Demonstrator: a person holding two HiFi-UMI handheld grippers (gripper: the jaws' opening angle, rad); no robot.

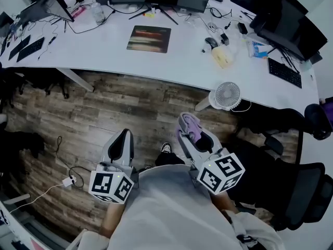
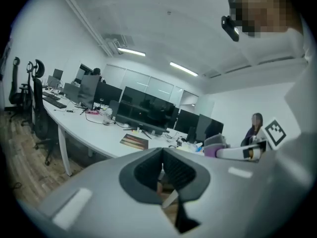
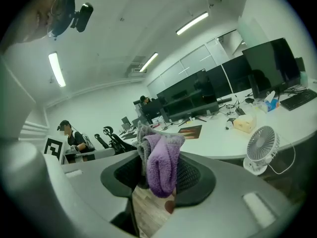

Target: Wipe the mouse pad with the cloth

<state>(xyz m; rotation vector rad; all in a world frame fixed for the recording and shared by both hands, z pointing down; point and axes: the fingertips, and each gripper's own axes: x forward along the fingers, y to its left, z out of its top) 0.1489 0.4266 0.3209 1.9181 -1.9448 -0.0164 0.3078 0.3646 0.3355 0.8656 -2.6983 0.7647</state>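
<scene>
Cloth [image 3: 161, 163] in right tongs [image 3: 159, 178], over floor [image 1: 130, 104]

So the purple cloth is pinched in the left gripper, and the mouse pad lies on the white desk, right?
Not quite. The purple cloth is pinched in the right gripper, as the right gripper view shows; the left gripper is shut on nothing. The mouse pad does lie on the white desk.

bare desk [image 1: 104, 48] surrounds the mouse pad [image 1: 149, 38]; a monitor stand [image 1: 157, 10] sits just behind it.
</scene>
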